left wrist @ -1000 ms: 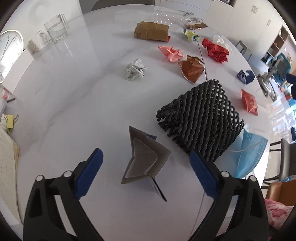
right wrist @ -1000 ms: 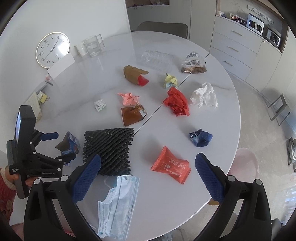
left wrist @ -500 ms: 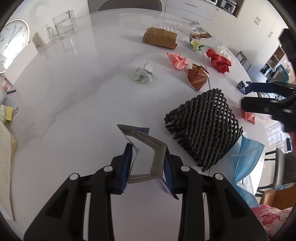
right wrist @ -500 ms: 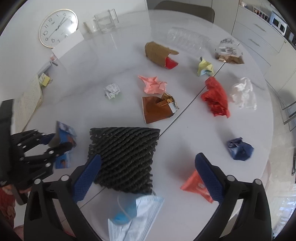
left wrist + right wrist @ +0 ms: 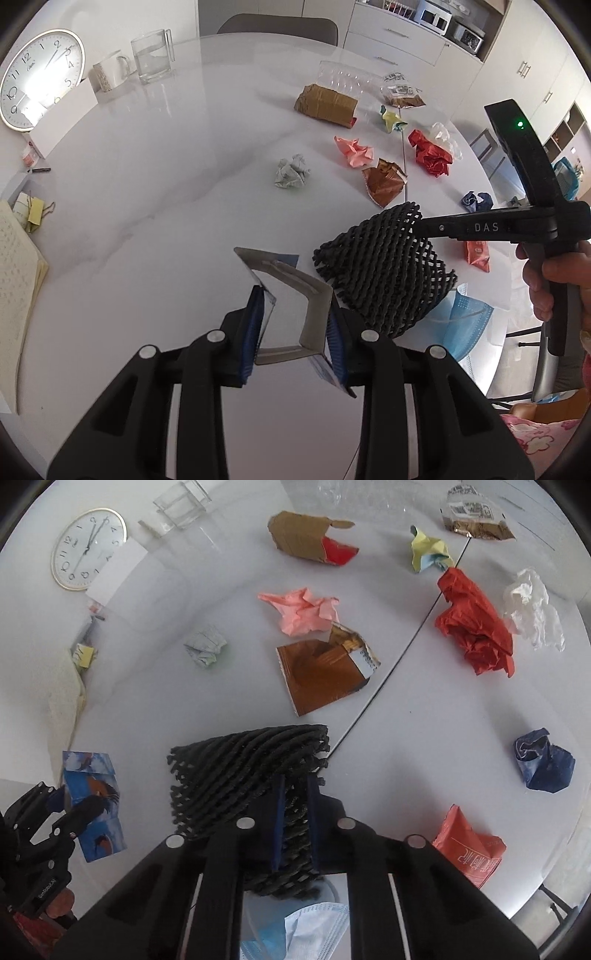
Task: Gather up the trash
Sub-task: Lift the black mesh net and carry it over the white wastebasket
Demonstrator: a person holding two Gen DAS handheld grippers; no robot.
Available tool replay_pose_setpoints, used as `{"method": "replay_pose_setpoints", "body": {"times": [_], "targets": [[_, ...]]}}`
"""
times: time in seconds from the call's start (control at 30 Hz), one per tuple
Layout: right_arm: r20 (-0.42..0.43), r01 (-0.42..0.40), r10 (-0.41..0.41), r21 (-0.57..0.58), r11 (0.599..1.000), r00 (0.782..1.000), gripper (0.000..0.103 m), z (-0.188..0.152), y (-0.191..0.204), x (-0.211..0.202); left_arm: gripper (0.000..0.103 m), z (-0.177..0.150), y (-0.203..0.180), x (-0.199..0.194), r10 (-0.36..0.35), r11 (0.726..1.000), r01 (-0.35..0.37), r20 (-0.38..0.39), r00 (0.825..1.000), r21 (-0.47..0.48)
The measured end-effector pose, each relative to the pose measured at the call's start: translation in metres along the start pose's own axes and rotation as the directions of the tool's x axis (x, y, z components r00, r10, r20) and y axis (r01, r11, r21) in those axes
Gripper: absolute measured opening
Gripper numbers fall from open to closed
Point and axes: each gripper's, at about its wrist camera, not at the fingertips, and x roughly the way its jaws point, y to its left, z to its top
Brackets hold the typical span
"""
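Observation:
My left gripper (image 5: 295, 325) is shut on a flattened blue-printed carton (image 5: 291, 295) and holds it just above the white table (image 5: 147, 184); the carton also shows in the right wrist view (image 5: 94, 801). My right gripper (image 5: 295, 812) is shut on the black foam net (image 5: 247, 775) and lifts its near side; the net also shows in the left wrist view (image 5: 384, 273), with the right gripper (image 5: 424, 227) at its top. A blue face mask (image 5: 306, 930) lies under the net.
Across the table lie a brown foil packet (image 5: 321, 672), pink paper (image 5: 303, 609), red paper (image 5: 476, 627), a white plastic wad (image 5: 535, 609), a navy wad (image 5: 543, 764), an orange wrapper (image 5: 469, 849), a brown box (image 5: 303, 539) and a grey paper ball (image 5: 291, 171). A clock (image 5: 37, 81) and a glass jug (image 5: 153, 59) stand at the far left.
My left gripper closed on the carton and lifted it. My right gripper moved down to the black net and closed on it, lifting its edge.

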Motion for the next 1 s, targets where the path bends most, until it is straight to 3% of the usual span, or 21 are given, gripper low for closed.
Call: {"method": "replay_pose_setpoints", "body": {"times": [0.3,0.47,0.57,0.8,1.0], "targets": [[0.155,-0.013,0.016,-0.024,1.0,0.988,0.006,0.0,-0.007,-0.059,0.032,0.004,-0.022,-0.019,0.02,1.0,-0.02,0.035,0.999,0.012],[0.278,-0.019,0.014,0.013,1.0,0.961,0.006,-0.008,-0.033,-0.114,0.032,0.017,-0.057,-0.033,0.004,0.998,-0.009,0.065,0.998,0.068],[0.354,0.008,-0.025,0.05,0.999,0.935,0.006,-0.026,-0.068,-0.159,0.032,0.027,-0.087,-0.038,-0.017,0.993,0.007,0.079,0.997,0.12],[0.404,0.123,-0.183,0.172,0.977,0.896,0.006,-0.076,-0.173,-0.222,0.033,0.063,-0.206,-0.041,-0.153,0.959,0.125,0.093,0.984,0.253],[0.362,0.185,-0.294,0.306,0.934,0.885,0.006,-0.114,-0.288,-0.235,0.033,0.09,-0.337,-0.002,-0.274,0.901,0.251,0.016,0.961,0.354]]}}
